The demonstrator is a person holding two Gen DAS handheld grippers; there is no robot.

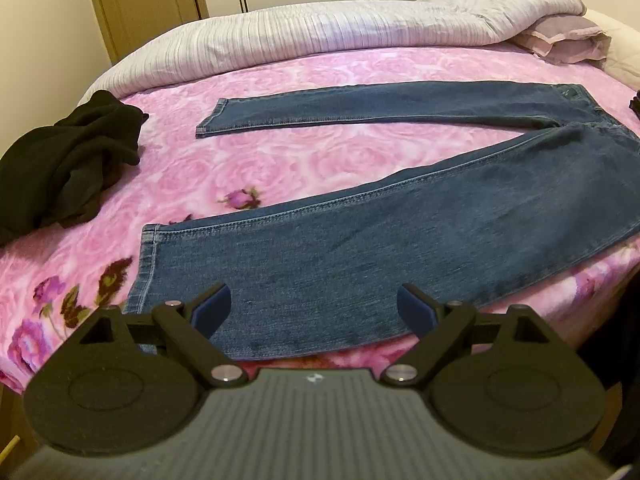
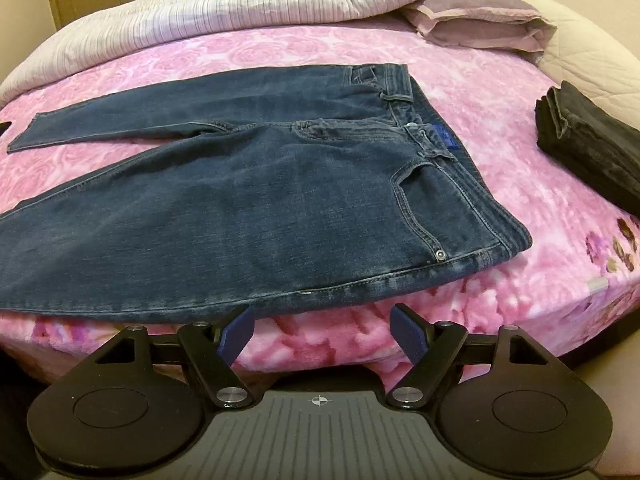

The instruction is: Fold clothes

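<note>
Dark blue jeans (image 1: 360, 248) w/ lighter stitching on a pink rose-print blanket (image 1: 260, 160), crumpled black garment (image 1: 68, 160) at its left edge, folded black one (image 2: 592, 152) at right, pale striped duvet (image 1: 300, 32) behind.

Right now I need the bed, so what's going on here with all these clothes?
Someone is folding laundry with a handheld gripper in each hand. A pair of blue jeans lies spread flat on the pink floral blanket, legs apart, not yet folded. The left gripper hovers open over the near leg's hem end, and the right gripper is open at the bed edge near the waist. A crumpled black garment waits on one side; a folded dark garment sits on the other.
</note>
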